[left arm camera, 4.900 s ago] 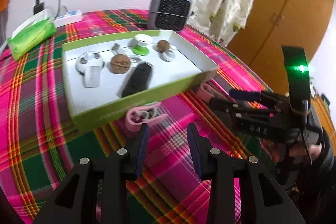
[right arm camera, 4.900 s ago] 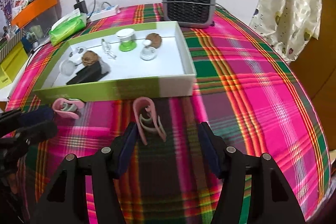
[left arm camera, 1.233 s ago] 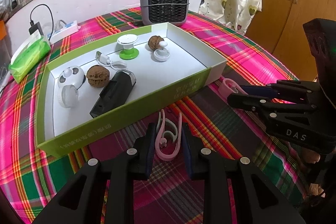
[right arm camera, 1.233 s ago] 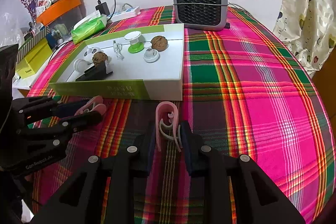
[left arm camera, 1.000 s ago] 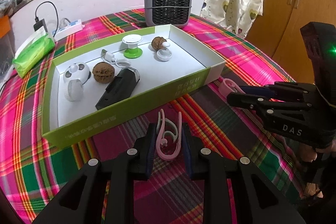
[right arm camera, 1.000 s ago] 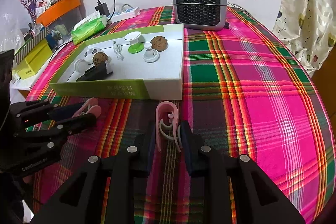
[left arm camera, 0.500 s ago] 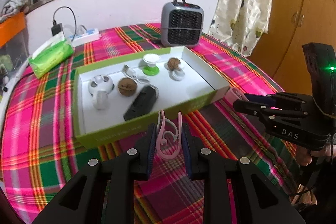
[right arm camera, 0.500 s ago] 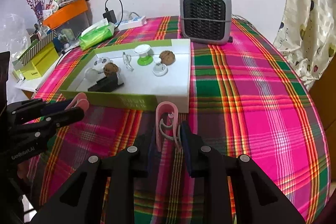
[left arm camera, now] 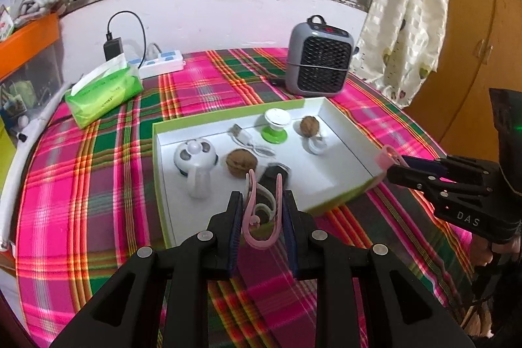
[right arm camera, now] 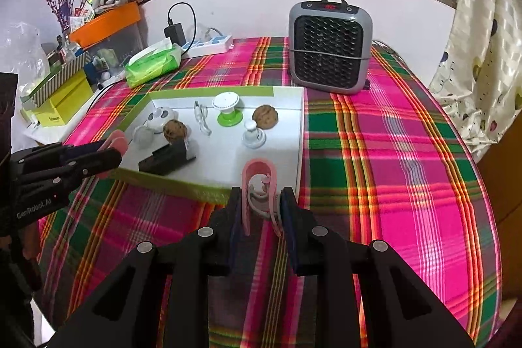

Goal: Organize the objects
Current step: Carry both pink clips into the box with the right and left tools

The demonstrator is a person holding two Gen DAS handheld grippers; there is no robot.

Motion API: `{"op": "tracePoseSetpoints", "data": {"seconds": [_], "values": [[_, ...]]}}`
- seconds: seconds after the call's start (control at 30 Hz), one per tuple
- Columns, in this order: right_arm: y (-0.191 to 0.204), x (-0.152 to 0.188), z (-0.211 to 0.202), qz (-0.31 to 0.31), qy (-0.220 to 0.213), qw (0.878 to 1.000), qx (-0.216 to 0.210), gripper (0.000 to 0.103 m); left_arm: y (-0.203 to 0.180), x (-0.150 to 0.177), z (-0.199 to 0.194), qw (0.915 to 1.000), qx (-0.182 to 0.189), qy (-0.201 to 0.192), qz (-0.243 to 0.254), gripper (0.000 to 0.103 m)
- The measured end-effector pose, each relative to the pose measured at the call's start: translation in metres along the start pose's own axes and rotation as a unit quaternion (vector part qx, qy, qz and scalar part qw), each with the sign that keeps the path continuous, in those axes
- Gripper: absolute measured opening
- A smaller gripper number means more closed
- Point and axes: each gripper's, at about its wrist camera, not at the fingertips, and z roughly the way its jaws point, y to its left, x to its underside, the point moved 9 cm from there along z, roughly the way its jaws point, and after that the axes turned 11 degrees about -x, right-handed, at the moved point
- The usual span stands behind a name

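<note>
You are holding one pink clip in each gripper, above the plaid tablecloth.

Your left gripper (left arm camera: 262, 209) is clamping a pink clip (left arm camera: 263, 212) over the near edge of the green-rimmed box (left arm camera: 339, 199), and your right gripper (right arm camera: 261, 207) is squeezing the other clip (right arm camera: 259, 189) just short of the box's near wall. A walnut (left arm camera: 240, 163), a small fan (left arm camera: 195, 159) and a black case (right arm camera: 166, 157) are sitting inside the box.

"DAS" on right hand-held gripper (left arm camera: 394, 167), "GenRobot.AI" on left hand-held gripper (right arm camera: 112, 149)
</note>
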Motion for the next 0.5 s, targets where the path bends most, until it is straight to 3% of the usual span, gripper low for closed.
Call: {"op": "tracePoseSetpoints", "data": {"seconds": [0.5], "values": [[-0.001,-0.016,0.03,-0.01,0.027,1.0,-0.008,0.025,0.016,-0.003,0.032,0.9995,-0.005,0.026,-0.015,0.021]]}}
